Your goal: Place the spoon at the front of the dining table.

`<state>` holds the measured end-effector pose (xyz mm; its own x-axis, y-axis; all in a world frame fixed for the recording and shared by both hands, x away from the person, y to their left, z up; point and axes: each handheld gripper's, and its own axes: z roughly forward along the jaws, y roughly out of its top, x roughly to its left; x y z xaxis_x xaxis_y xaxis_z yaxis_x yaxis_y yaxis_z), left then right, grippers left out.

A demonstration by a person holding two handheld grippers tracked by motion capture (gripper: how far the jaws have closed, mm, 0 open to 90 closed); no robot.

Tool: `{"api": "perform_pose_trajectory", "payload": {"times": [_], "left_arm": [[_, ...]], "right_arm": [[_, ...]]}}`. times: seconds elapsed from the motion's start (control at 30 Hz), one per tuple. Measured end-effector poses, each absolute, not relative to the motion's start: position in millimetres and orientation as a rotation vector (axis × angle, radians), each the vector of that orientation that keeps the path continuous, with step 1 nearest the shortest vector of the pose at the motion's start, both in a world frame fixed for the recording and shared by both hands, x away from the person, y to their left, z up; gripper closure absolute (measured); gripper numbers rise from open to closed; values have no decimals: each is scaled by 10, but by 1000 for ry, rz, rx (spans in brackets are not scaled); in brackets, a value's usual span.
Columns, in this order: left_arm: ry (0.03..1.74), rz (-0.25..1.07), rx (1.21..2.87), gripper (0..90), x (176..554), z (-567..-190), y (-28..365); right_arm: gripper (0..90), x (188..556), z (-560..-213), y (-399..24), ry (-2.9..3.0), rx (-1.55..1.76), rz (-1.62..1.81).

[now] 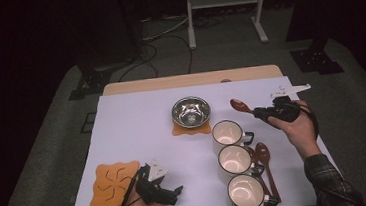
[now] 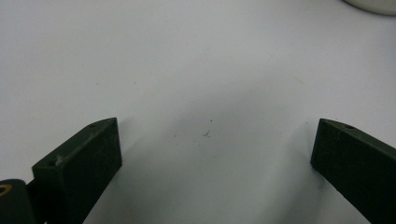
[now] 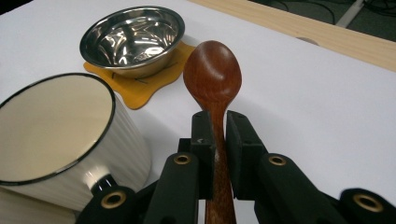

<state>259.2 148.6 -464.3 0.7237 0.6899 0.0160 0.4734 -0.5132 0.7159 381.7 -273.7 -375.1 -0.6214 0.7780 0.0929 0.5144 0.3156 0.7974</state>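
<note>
My right gripper (image 1: pixel 260 112) (image 3: pixel 219 123) is shut on the handle of a brown wooden spoon (image 1: pixel 240 106) (image 3: pixel 213 77), held above the table to the right of the steel bowl (image 1: pixel 191 112) (image 3: pixel 131 39). The bowl rests on an orange coaster (image 1: pixel 190 129) (image 3: pixel 144 89). Three cream mugs stand in a row; the farthest one (image 1: pixel 227 133) (image 3: pixel 56 135) is just left of the held spoon. My left gripper (image 1: pixel 173 194) (image 2: pixel 212 149) rests low at the front left, jaws wide open over bare white table with nothing between them.
A second orange coaster (image 1: pixel 114 183) lies at the front left. More wooden spoons (image 1: pixel 265 162) lie right of the middle mug (image 1: pixel 234 160) and the nearest mug (image 1: pixel 244 193). The white sheet (image 1: pixel 138 127) covers the table; a wooden edge (image 1: pixel 194 79) shows at the far side.
</note>
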Motion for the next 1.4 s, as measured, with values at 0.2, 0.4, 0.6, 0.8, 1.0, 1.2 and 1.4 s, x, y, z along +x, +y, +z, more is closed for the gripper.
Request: {"api": "perform_pose_trajectory", "payload": {"times": [0.2,0.4,0.6,0.8,1.0,1.2,1.4], "left_arm": [[876,391,2208,7,2592,-4645,1486],[874,393,2211,7,2593,-4644,1488],[874,393,2210,7,2593,-4644,1487],[875,391,2210,7,2592,-4645,1487],[875,391,2210,7,2592,-4644,1487],[876,391,2208,7,2592,-4645,1486],[877,391,2207,7,2592,-4646,1485]], "right_arm": [[810,3888,-3736,-2638,2295,1137,1210],[810,3946,-3714,-2550,2313,1117,1216],[810,3992,-3689,-2468,2320,1097,1228],[810,4044,-3675,-2383,2335,1084,1229],[810,4104,-3666,-2303,2351,1068,1224],[810,4156,-3658,-2229,2362,1059,1227],[810,4210,-3656,-2156,2376,1044,1223]]}}
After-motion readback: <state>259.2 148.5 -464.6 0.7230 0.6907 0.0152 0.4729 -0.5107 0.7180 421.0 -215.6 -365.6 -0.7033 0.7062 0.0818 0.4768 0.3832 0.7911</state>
